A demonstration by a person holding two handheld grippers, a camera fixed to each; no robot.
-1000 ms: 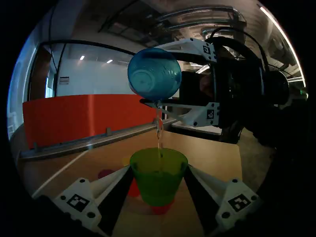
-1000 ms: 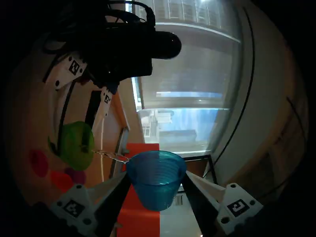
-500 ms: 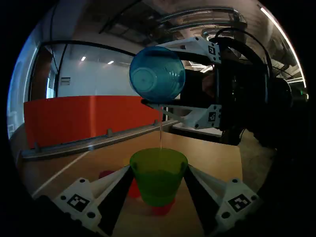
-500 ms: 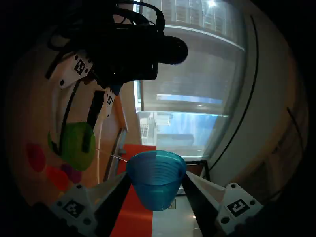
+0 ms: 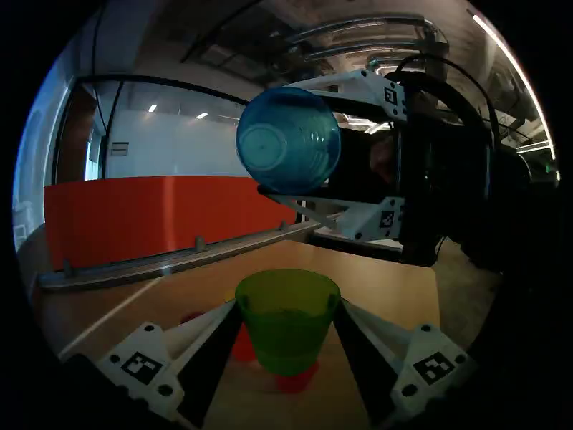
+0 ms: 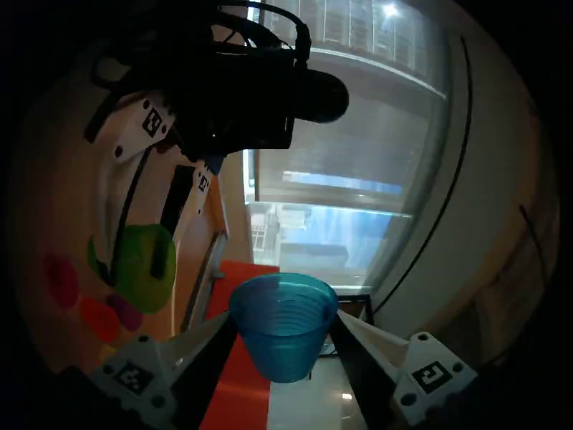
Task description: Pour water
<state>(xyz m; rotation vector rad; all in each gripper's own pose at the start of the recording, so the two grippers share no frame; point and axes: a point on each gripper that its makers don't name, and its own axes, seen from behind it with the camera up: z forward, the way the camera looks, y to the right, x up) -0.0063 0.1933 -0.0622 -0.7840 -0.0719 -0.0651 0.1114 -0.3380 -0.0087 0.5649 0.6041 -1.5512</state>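
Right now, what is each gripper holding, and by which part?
Left gripper clamps the green cup by its side walls; right gripper clamps the tipped blue cup likewise.

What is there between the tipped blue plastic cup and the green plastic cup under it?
Only open air, in the left gripper view: no water runs from the blue plastic cup to the green plastic cup.

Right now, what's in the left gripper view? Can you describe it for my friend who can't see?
A green cup sits upright between the fingers of the left tool, above a wooden table. Above it, the right tool holds a blue cup tipped on its side, bottom toward the camera.
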